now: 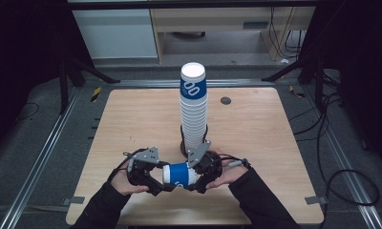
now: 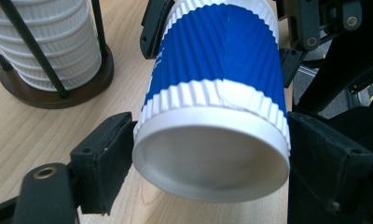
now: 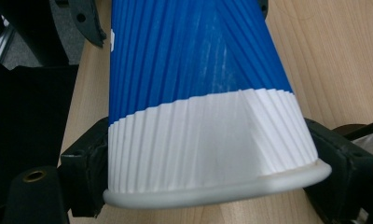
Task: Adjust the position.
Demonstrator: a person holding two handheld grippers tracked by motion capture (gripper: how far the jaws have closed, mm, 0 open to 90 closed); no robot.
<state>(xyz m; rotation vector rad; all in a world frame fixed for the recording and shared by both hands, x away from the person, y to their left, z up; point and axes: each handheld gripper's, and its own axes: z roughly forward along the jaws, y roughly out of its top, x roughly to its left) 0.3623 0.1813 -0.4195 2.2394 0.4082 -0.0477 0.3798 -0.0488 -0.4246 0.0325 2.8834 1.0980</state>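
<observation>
A blue paper cup point(image 1: 179, 174) with white ribbed bands lies on its side just above the table, held between both grippers near the front edge. My left gripper point(image 1: 165, 179) is shut on its base end; in the left gripper view the pads point(image 2: 110, 158) press both sides of the cup point(image 2: 217, 93), whose bottom faces the camera. My right gripper point(image 1: 194, 177) is shut on the rim end; in the right gripper view the cup point(image 3: 194, 93) fills the space between the pads point(image 3: 89, 158). A tall stack of cups point(image 1: 194, 109) stands upright behind, in a holder point(image 2: 58, 93).
The wooden table point(image 1: 132, 119) carries a small dark disc point(image 1: 226, 100) at the back right. The holder's black rods point(image 2: 31, 46) rise round the stack. Metal rails, stand legs and cables point(image 1: 332, 157) lie on the floor beside the table.
</observation>
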